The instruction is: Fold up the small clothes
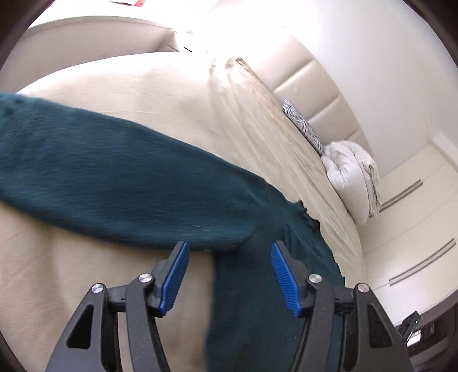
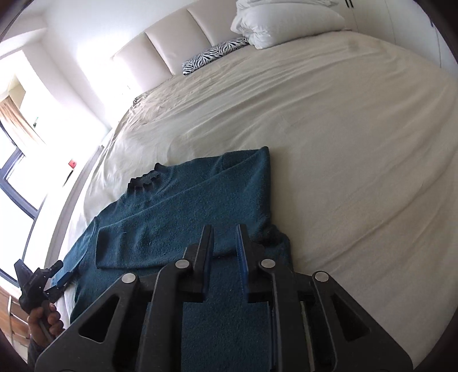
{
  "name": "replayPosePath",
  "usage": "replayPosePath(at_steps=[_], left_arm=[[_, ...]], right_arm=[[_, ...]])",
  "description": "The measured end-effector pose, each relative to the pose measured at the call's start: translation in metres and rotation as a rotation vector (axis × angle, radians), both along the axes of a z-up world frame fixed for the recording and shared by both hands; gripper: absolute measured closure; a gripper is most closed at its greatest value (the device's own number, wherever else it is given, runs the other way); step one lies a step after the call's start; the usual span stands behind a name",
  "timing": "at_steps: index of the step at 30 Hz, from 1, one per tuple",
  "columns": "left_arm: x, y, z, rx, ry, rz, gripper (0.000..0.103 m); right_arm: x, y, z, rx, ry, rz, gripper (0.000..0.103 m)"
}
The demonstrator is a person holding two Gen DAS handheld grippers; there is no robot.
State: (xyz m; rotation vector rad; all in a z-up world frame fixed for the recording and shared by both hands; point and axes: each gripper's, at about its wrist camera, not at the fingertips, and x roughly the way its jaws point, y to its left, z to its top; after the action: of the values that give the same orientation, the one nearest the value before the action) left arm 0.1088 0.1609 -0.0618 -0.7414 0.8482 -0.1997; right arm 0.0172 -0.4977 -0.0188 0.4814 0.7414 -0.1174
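A teal knit sweater [image 2: 183, 211] lies on the cream bed sheet [image 2: 329, 137], its right sleeve folded across the body. My right gripper [image 2: 226, 237] hovers above the sweater's lower part, jaws slightly apart with nothing between them. In the left wrist view the sweater [image 1: 120, 183] stretches across the bed, a sleeve running left. My left gripper [image 1: 229, 251] is open just above the sweater's edge, blue pads [image 1: 174, 277] wide apart and empty. The left gripper also shows in the right wrist view [image 2: 58, 276], at the sweater's left side, held by a hand.
White pillows [image 2: 280, 23] and a zebra-print cushion [image 2: 214, 55] lie at the padded headboard [image 2: 171, 43]. A window [image 2: 17, 177] is at the left. The pillows [image 1: 352, 177] and white floor [image 1: 415, 217] show in the left wrist view.
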Motion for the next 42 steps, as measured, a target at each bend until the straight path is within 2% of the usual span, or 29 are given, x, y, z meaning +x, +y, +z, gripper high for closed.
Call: replayPosePath(at_steps=[2, 5, 7, 13, 18, 19, 21, 23, 25, 29, 33, 35, 37, 40, 42], left_arm=[[-0.020, 0.046, -0.008, -0.044, 0.027, 0.109, 0.038], [-0.046, 0.110, -0.024, -0.139, 0.068, 0.273, 0.038], [-0.061, 0.145, -0.030, -0.229, 0.060, 0.364, 0.038], [-0.076, 0.200, -0.041, -0.385, 0.059, 0.574, 0.038], [-0.061, 0.218, -0.054, -0.464, 0.050, 0.668, 0.040], [-0.057, 0.221, -0.056, -0.474, 0.055, 0.684, 0.044], [-0.049, 0.222, -0.059, -0.478, 0.074, 0.701, 0.061], [-0.043, 0.219, -0.064, -0.470, 0.106, 0.701, 0.093], [-0.044, 0.217, -0.066, -0.461, 0.114, 0.719, 0.096], [-0.033, 0.203, -0.045, -0.349, 0.078, 0.724, 0.095], [0.001, 0.163, -0.003, -0.188, 0.019, 0.602, 0.095], [0.022, 0.126, 0.023, -0.088, -0.022, 0.498, 0.095], [0.047, 0.070, 0.050, 0.070, -0.066, 0.342, 0.095], [0.067, -0.035, 0.077, 0.318, -0.153, 0.102, 0.095], [0.070, -0.107, 0.082, 0.446, -0.197, -0.046, 0.095]], right_arm=[[-0.010, 0.026, 0.016, -0.066, -0.051, -0.002, 0.043], [-0.025, 0.061, 0.041, -0.111, -0.172, 0.007, 0.021], [-0.029, 0.081, 0.053, -0.103, -0.215, 0.032, 0.014], [-0.022, 0.120, 0.069, 0.010, -0.204, 0.084, 0.013], [-0.019, 0.146, 0.077, 0.007, -0.191, 0.137, 0.014], [-0.017, 0.149, 0.077, 0.003, -0.185, 0.146, 0.014], [-0.018, 0.151, 0.077, 0.007, -0.173, 0.156, 0.014], [-0.015, 0.149, 0.073, 0.025, -0.164, 0.159, 0.014], [-0.012, 0.146, 0.068, 0.033, -0.152, 0.153, 0.014], [-0.004, 0.136, 0.055, 0.058, -0.132, 0.140, 0.014], [-0.006, 0.118, 0.042, 0.086, -0.116, 0.114, 0.014], [-0.008, 0.106, 0.035, 0.110, -0.107, 0.095, 0.014], [-0.009, 0.094, 0.027, 0.130, -0.096, 0.070, 0.014], [-0.015, 0.076, 0.018, 0.156, -0.092, 0.038, 0.014], [-0.020, 0.066, 0.013, 0.166, -0.092, 0.020, 0.014]])
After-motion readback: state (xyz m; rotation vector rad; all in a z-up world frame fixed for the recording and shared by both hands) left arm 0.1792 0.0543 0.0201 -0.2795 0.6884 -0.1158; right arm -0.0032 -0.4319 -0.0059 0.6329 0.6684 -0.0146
